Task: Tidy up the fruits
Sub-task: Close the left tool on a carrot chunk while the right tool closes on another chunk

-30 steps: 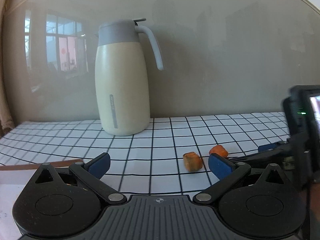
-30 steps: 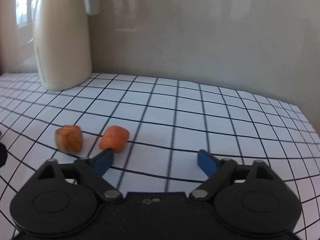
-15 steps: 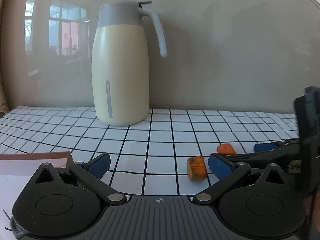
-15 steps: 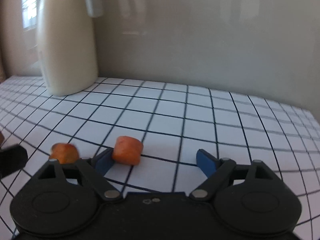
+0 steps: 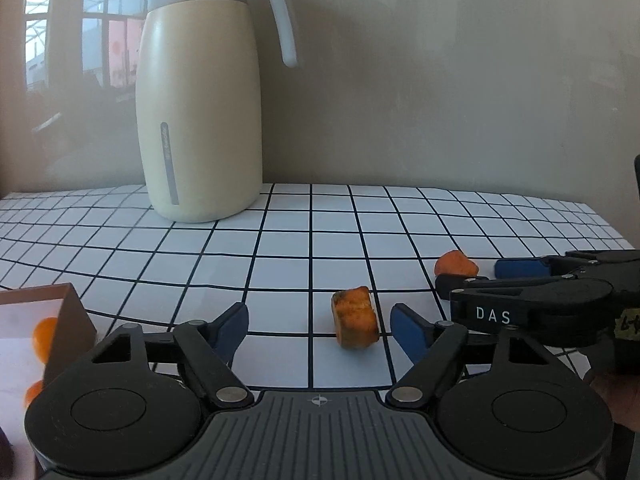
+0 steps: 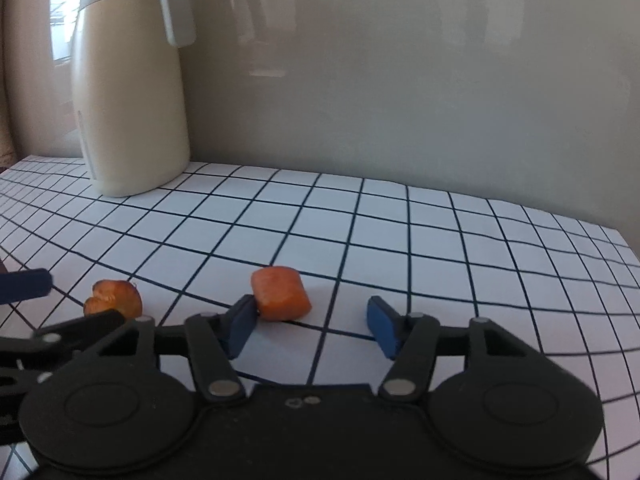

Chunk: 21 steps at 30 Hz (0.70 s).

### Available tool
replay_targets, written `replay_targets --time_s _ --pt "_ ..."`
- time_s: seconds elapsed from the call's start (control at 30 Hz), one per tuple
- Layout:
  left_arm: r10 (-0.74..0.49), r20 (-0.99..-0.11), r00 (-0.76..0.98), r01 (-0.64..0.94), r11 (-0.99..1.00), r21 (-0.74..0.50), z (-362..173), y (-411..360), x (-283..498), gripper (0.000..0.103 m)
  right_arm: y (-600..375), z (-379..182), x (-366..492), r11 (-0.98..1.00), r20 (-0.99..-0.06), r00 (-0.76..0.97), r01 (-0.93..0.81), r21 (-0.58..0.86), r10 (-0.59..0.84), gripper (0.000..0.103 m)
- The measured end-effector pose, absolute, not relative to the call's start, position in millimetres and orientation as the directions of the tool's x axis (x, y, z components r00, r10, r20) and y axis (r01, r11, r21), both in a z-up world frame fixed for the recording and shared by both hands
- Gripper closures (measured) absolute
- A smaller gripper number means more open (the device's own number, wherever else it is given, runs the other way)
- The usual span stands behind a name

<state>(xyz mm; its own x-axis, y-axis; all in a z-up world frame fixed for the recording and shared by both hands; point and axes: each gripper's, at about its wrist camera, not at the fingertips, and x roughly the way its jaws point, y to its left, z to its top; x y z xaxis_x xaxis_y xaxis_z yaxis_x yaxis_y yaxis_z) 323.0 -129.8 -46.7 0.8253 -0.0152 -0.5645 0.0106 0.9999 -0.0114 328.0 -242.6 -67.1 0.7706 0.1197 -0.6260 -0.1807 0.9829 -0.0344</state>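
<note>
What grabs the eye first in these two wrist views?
The tall cream thermal jug with a grey lid and handle dominates, standing at the back of the white black-gridded tablecloth against the wall. In front, two small orange fruit chunks lie on the cloth: the browner chunk between the left gripper fingers, the smoother one just ahead of the right gripper, both closing, neither gripping.

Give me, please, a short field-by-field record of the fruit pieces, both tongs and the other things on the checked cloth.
left tongs: closing around the browned orange piece, pads not yet on it
right tongs: closing, left pad at the smooth orange piece, right pad clear
jug: upright at the back
box: left edge, orange fruit inside
checked cloth: covers the table
</note>
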Motion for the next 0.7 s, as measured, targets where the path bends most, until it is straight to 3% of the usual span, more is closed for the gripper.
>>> replay_targets --time_s 0.47,0.7 --pt "-0.033 -0.586 0.809 0.029 0.999 -0.017 -53.2 -143.3 329.3 0.068 -239.3 -68.2 334.8 0.975 -0.621 0.769 -0.22 -0.028 0.155 0.068" --pt "-0.027 -0.593 0.805 0.027 1.0 -0.009 -54.8 -145.5 331.5 0.07 -239.0 -68.7 335.7 0.976 -0.619 0.769 -0.219 -0.018 0.161 0.078"
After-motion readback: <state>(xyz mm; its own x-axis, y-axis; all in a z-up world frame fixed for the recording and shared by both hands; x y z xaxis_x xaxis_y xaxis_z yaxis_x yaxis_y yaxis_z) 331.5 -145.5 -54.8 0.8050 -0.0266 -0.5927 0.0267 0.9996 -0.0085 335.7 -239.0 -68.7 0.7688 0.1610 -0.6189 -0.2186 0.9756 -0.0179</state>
